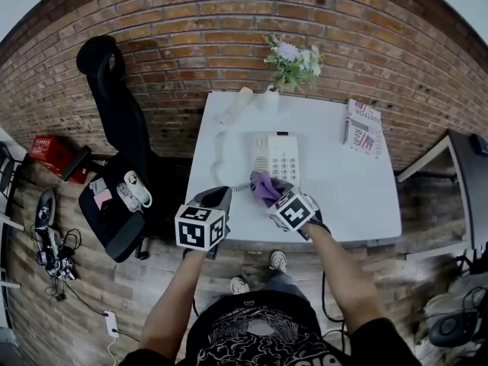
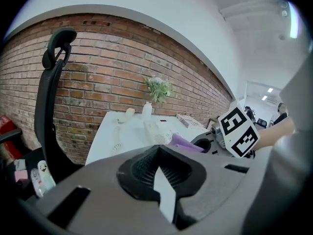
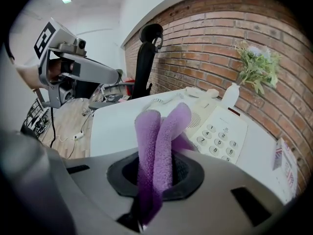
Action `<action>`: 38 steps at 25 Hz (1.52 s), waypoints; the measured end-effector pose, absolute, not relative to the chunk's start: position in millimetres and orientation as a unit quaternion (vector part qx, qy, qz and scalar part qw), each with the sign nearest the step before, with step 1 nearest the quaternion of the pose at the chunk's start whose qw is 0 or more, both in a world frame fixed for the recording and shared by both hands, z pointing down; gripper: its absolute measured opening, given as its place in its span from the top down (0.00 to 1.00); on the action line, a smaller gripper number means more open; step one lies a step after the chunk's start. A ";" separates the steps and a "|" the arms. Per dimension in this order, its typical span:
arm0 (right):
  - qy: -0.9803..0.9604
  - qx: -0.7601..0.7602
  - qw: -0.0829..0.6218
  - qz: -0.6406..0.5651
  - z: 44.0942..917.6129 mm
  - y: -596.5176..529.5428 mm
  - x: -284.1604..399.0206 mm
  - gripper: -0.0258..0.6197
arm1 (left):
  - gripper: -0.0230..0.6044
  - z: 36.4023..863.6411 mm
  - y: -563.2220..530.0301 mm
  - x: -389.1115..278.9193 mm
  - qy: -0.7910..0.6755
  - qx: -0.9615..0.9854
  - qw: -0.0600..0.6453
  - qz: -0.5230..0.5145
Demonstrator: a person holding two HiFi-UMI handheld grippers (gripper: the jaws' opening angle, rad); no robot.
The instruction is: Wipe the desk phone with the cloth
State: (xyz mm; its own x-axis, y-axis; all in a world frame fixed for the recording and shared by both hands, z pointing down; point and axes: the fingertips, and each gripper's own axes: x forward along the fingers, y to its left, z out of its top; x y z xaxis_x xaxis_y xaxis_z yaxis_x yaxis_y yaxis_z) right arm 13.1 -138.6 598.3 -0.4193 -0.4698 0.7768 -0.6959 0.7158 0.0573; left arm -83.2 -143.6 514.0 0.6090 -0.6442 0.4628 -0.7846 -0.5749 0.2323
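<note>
Pinches purple cloth (image 3: 161, 131) in right gripper (image 3: 156, 180), fold sticking out as wiping pad, at desk phone's (image 1: 276, 157) near edge, mid-table (image 1: 358, 193). Parks left gripper (image 2: 159, 173) pressed together, empty, over table's near edge, likely out of the way.

The cloth (image 3: 156, 146) is nubbly purple terry, soft and matt, against the smooth matt grey plastic of the right gripper (image 3: 143, 214). The desk phone (image 1: 276, 157) is smooth white plastic, faintly glossy, on a matt white table (image 1: 358, 197) backed by a rough brick wall (image 1: 229, 36).
</note>
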 end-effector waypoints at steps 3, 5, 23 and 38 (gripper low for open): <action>-0.828 0.358 0.406 0.145 601.2 -131.1 13.7 0.89 | 0.95 516.4 -140.6 -82.8 -0.403 0.874 0.213 0.167; -0.826 0.364 0.404 0.147 602.1 -127.6 14.4 0.89 | 0.95 516.7 -139.7 -81.4 -0.400 0.876 0.214 0.165; -0.833 0.409 0.363 0.078 520.0 -178.2 46.0 0.89 | 0.95 517.9 -165.3 -61.7 -0.396 0.879 0.213 0.161; -0.860 0.355 0.366 0.025 488.4 -299.1 46.1 0.89 | 0.95 521.5 -247.0 -39.5 -0.426 0.862 0.230 0.149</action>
State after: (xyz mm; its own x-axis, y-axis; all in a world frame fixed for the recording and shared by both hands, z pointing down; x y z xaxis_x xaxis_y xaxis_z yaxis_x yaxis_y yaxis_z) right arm 46.1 -299.1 488.4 -0.4804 -0.5921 0.6470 -0.6287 0.7468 0.2167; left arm -39.5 -247.0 521.5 0.5933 -0.6661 0.4520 -0.8027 -0.5320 0.2697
